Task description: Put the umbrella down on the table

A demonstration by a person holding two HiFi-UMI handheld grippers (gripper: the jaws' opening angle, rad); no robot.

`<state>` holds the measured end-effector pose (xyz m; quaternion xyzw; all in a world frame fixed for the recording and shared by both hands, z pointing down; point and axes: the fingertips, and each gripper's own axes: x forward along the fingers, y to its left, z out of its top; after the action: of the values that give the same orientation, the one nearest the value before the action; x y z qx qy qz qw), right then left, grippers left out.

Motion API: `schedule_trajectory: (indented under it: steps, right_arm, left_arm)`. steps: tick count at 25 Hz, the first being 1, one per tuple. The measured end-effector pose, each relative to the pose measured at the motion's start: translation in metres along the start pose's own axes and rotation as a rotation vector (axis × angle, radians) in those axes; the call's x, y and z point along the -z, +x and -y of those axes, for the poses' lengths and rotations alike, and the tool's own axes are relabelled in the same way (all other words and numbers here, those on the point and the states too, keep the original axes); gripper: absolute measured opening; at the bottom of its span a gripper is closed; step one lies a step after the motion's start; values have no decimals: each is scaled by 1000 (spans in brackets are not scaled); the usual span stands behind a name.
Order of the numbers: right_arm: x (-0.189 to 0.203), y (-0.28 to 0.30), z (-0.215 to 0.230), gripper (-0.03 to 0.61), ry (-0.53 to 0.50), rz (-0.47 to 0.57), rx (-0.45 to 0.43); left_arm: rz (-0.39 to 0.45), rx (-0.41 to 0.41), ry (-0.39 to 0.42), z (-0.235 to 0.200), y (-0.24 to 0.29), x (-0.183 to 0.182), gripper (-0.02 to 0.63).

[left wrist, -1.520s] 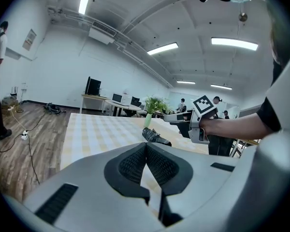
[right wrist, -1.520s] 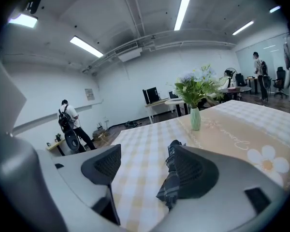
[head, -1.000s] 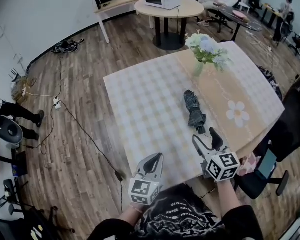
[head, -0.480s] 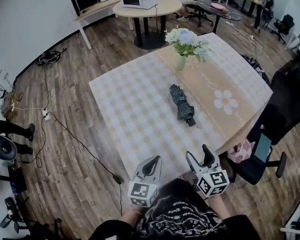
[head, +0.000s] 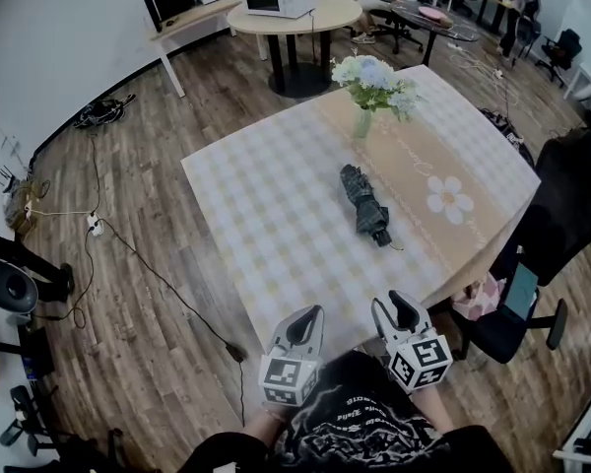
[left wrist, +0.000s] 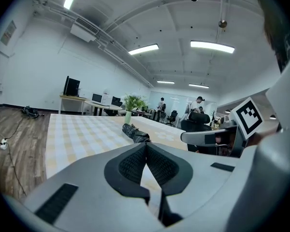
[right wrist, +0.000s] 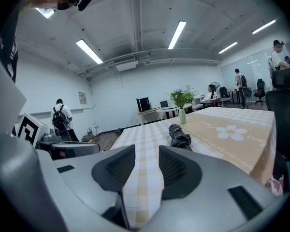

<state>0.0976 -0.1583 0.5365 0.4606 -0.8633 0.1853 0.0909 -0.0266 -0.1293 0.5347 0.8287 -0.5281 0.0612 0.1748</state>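
Lying folded mid-surface on the square checked-cloth table [head: 266,205], the dark fabric umbrella [head: 365,204] has bare cloth on all sides. At the near edge, the left gripper [head: 308,315] is clenched and empty; the right gripper [head: 394,308] is closing on nothing. Both forearms are cut off below.

The head view looks steeply down and forward from above the person. It takes in the whole desk [head: 276,205] from its near corner, with floor [head: 128,264] all round. The umbrella [head: 365,203] lies mid-frame, and the flowers [head: 374,75] stand farther off. The left gripper view sits low by the desk's near edge and faces almost level across the top. The right gripper view rides just beside it, equally low, facing much the same way. All three views share the desk top, umbrella and flowers, which the two low views see from slightly different sides.
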Motion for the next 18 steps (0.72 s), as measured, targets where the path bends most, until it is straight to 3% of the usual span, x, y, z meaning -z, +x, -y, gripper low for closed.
schedule_trajectory:
  steps: [5, 11, 18]
  right_arm:
    - [8, 4, -27, 128, -31, 6, -8]
    - [-6, -2, 37, 21, -13, -11, 27]
    - [13, 4, -14, 8, -9, -22, 14]
  left_arm:
    - [-9, -7, -9, -12, -19, 13, 18]
    - [-19, -25, -10, 18, 27, 0, 18]
    - [-26, -14, -6, -9, -13, 13, 18]
